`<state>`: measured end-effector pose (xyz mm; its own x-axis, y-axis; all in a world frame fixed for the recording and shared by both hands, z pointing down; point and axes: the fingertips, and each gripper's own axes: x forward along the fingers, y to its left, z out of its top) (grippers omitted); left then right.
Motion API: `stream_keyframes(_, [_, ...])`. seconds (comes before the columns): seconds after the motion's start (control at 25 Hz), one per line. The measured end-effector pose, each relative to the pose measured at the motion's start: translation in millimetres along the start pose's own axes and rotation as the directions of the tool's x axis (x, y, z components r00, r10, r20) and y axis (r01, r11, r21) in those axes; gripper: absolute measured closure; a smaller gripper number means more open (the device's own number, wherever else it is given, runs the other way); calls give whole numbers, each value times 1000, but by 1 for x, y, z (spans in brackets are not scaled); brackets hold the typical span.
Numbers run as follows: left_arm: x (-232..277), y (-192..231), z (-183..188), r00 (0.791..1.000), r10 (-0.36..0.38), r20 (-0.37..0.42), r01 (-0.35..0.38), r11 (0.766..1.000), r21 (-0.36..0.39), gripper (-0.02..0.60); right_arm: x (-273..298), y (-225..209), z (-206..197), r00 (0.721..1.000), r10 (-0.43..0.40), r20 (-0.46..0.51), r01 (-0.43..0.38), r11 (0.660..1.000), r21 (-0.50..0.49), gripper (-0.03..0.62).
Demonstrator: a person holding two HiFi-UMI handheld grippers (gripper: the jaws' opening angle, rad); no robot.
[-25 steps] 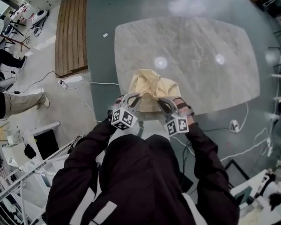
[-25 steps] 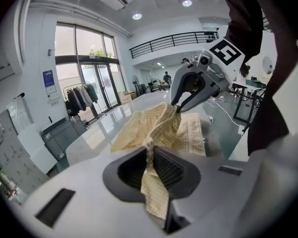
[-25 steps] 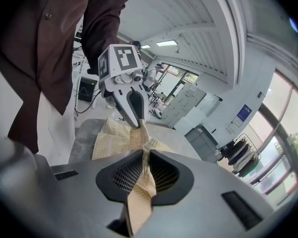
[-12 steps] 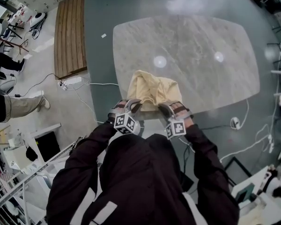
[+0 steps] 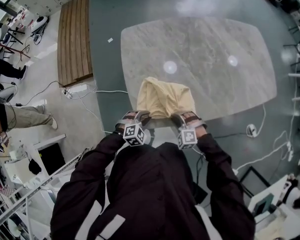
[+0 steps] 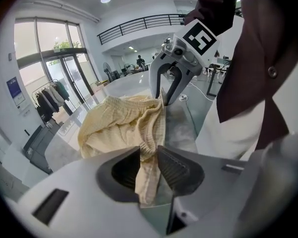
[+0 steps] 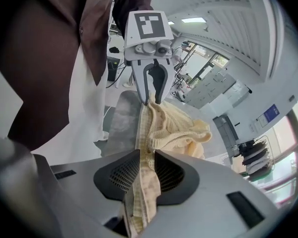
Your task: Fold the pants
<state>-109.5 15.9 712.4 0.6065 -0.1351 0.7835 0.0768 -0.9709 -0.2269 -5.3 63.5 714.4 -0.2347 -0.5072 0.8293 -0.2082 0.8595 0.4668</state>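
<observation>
Left tongs [image 6: 149, 150] and right tongs [image 7: 146, 152], jaws just opening, straddle the pants [image 5: 165, 97].

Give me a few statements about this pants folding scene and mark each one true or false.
The pants lie on the marble table. True.
The pants are dark blue. False: they are pale yellow.
The left tool is empty. False: pants fabric sits between its jaws, which have just been opening.
The right tool has pants fabric between its jaws. True; those jaws have just been opening too.
The pants lie at the table's far edge. False: they lie at the edge nearest the person.
</observation>
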Motion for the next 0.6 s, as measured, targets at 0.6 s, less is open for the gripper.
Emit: stream_keyframes(0.6, [-33,32,30,984,82,160,-40,968,-249,491,-31,-41,14,984,-179,-10,152,800,580,513])
